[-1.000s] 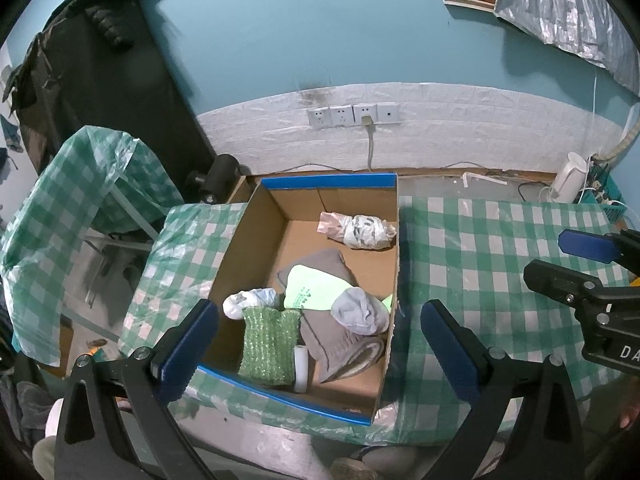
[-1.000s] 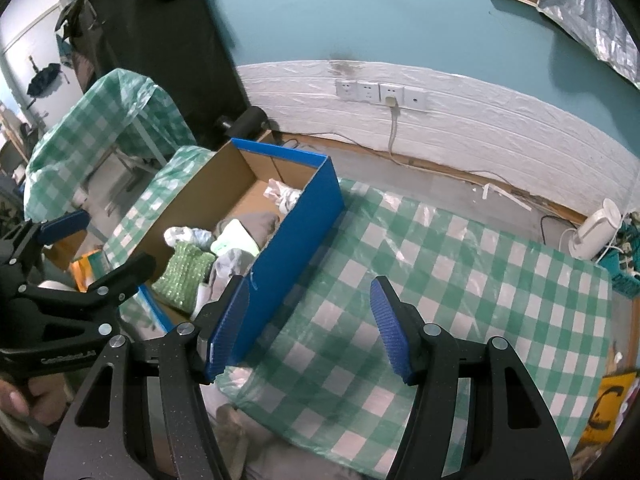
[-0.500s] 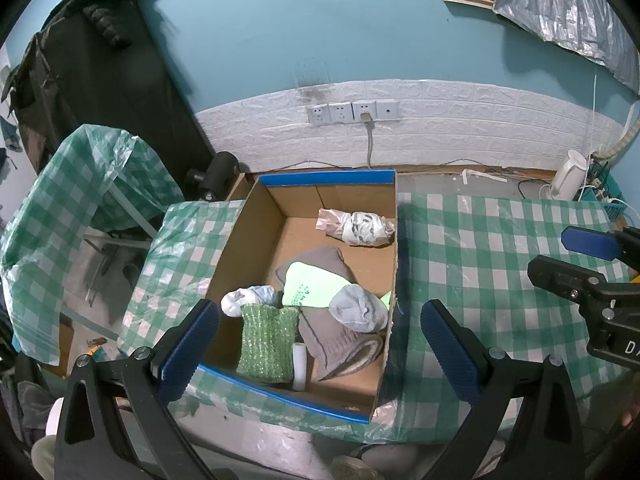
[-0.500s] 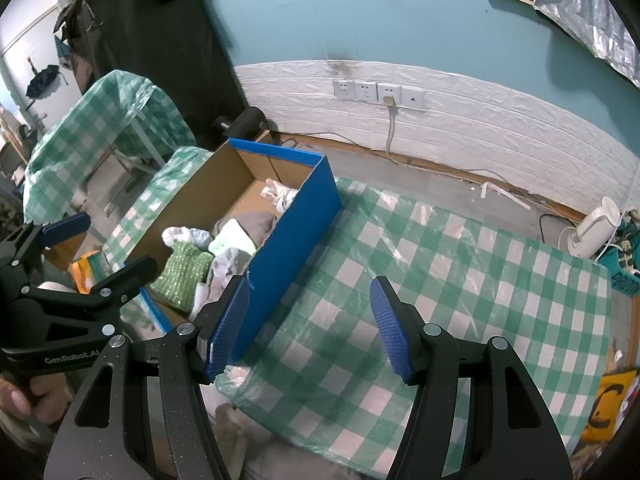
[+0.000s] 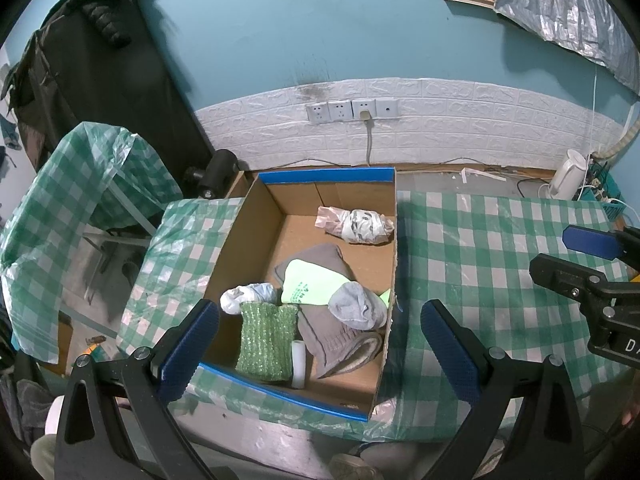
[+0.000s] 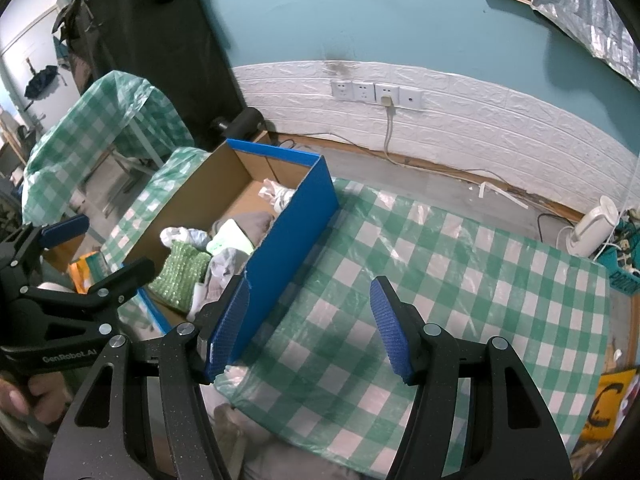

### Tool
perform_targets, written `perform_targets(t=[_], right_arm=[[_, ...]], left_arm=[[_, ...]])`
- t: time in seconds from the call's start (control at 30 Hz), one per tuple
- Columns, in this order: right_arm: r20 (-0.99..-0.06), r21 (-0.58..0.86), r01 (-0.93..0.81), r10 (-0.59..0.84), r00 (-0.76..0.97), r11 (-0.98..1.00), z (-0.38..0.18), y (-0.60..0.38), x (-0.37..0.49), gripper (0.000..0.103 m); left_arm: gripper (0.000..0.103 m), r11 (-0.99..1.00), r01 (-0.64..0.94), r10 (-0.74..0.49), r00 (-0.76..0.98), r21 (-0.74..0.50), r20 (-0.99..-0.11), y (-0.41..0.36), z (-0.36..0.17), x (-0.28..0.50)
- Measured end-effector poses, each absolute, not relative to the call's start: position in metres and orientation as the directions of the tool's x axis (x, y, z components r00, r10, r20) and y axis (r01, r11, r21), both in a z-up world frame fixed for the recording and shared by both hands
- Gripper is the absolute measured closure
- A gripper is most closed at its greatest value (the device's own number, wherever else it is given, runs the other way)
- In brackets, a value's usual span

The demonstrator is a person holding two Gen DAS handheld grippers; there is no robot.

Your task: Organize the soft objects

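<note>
Both your left gripper (image 5: pixel 318 346) and right gripper (image 6: pixel 310 330) gape empty; reaching into the blue-edged cardboard box (image 5: pixel 326 176), you could snag its wall.

The checked desk (image 6: pixel 460 280) to the right of the cardboard box (image 5: pixel 256 240) is being left bare, so wide passage is being offered there. The near half of the box floor is being crowded by the green knit piece (image 5: pixel 266 340), grey socks (image 5: pixel 356 308) and grey cloth (image 5: pixel 340 344); its tall blue wall (image 6: pixel 296 224) is being presented as a barrier between box and desk.
</note>
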State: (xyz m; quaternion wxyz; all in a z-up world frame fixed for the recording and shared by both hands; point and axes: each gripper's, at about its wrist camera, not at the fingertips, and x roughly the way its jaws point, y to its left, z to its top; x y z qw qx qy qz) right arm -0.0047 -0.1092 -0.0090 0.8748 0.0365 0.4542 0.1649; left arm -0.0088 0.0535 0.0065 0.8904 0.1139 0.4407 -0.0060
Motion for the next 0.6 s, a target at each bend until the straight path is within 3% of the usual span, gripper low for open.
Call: perform_targets(t=[0.6], right_arm=[[-0.782, 0.214, -0.256, 0.323, 0.533, 0.943, -0.0087, -0.1085, -0.0039, 0.040]], left_arm=[[0.001, 0.974, 0.109, 0.092, 0.609, 0.198, -0.788, 0.0541, 0.0066, -0.0072]])
